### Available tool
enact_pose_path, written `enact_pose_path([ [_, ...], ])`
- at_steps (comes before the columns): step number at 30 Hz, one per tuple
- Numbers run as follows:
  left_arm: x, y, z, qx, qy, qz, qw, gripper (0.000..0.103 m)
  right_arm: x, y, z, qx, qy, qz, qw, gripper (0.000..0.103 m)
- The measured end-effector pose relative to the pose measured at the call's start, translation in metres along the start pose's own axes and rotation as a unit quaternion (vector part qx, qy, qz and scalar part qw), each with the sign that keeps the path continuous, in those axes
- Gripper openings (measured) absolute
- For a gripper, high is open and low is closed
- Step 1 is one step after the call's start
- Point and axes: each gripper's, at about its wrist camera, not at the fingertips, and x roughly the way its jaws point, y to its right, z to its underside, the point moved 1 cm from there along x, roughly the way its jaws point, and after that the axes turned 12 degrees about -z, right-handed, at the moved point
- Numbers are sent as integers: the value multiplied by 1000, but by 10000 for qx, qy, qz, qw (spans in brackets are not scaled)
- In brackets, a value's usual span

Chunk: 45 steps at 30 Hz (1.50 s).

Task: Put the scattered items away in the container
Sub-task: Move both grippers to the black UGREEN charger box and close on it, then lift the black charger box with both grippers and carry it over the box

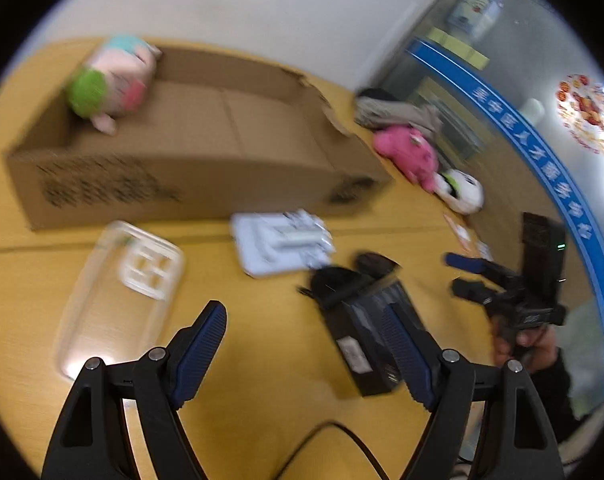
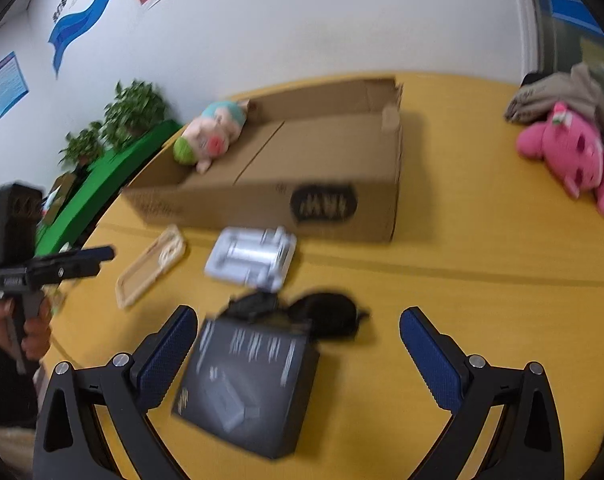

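Observation:
An open cardboard box (image 1: 198,148) (image 2: 321,176) lies on the yellow table with a pig plush (image 1: 110,80) (image 2: 214,132) in its far left end. In front of it lie a clear phone case (image 1: 118,292) (image 2: 150,268), a white package (image 1: 282,240) (image 2: 254,260), a black pouch (image 1: 341,280) (image 2: 325,316) and a black carton (image 1: 361,332) (image 2: 250,384). My left gripper (image 1: 302,312) hangs open over bare table between the case and the carton. My right gripper (image 2: 298,314) (image 1: 467,276) stands open above the carton and pouch, touching neither.
A pink plush (image 1: 407,154) (image 2: 569,156), a white plush (image 1: 461,188) and grey folded cloth (image 1: 397,112) (image 2: 557,92) sit at the table's right end. Potted plants (image 2: 134,108) stand beyond the left edge. A cable (image 1: 333,440) runs under my left gripper.

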Motion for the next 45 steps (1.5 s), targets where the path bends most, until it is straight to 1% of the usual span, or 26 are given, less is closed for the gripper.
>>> enact_pose_path([
  [2,21,13,7,32,-316,335,9989,80,6,-3,22,-57,-220,-235,9995,103],
  [4,41,23,12,41,-608,516,9968,80,13,-8,38,-172,-378,-422,9982,103],
  [5,50,28,13,31,-729,549,9958,80,17,-11,45,-259,-456,-519,9973,103],
  [8,73,41,16,96,-982,680,9928,80,32,-21,60,-537,-781,-540,9940,103],
  [11,94,50,20,110,-1170,754,9902,79,44,-30,69,-801,-1015,-632,9896,103],
  [13,103,53,23,107,-1266,773,9889,79,50,-37,70,-981,-1067,-516,9881,103],
  [15,103,55,26,163,-1174,801,9897,78,56,-39,70,-1061,-1082,-367,9878,103],
  [17,102,55,27,207,-1067,796,9909,78,59,-38,68,-981,-982,-360,9897,103],
  [19,102,52,28,170,-970,892,9911,77,58,-38,70,-944,-857,-325,9913,103],
  [21,100,51,30,141,-892,885,9920,71,58,-40,72,-893,-748,-309,9927,103],
  [23,99,50,32,198,-854,784,9931,66,58,-45,74,-904,-669,-204,9935,103],
  [28,93,46,39,184,-828,747,9936,66,66,-62,80,-1203,-819,188,9892,103],
  [31,87,43,44,99,-803,761,9938,66,63,-69,83,-1258,-710,203,9893,103],
  [34,75,42,46,58,-705,718,9949,67,57,-84,83,-1484,-541,302,9870,101],
  [35,70,44,46,100,-667,662,9955,67,56,-89,80,-1532,-461,337,9865,99],
  [36,64,45,46,129,-598,581,9964,65,54,-93,76,-1570,-365,417,9860,93],
  [37,59,45,44,128,-526,513,9972,63,52,-99,72,-1639,-317,511,9846,93],
  [40,46,42,38,121,-299,394,9987,63,55,-112,62,-1965,-304,706,9775,92],
  [41,43,39,36,83,-242,369,9990,63,56,-112,59,-1926,-285,666,9786,92],
  [42,40,36,34,52,-193,327,9993,62,56,-111,56,-1878,-270,626,9798,89],
  [44,35,31,32,29,-101,250,9996,55,58,-109,52,-1782,-268,609,9817,84],
  [45,33,29,30,11,-69,252,9997,55,59,-108,52,-1723,-282,623,9827,82],
])
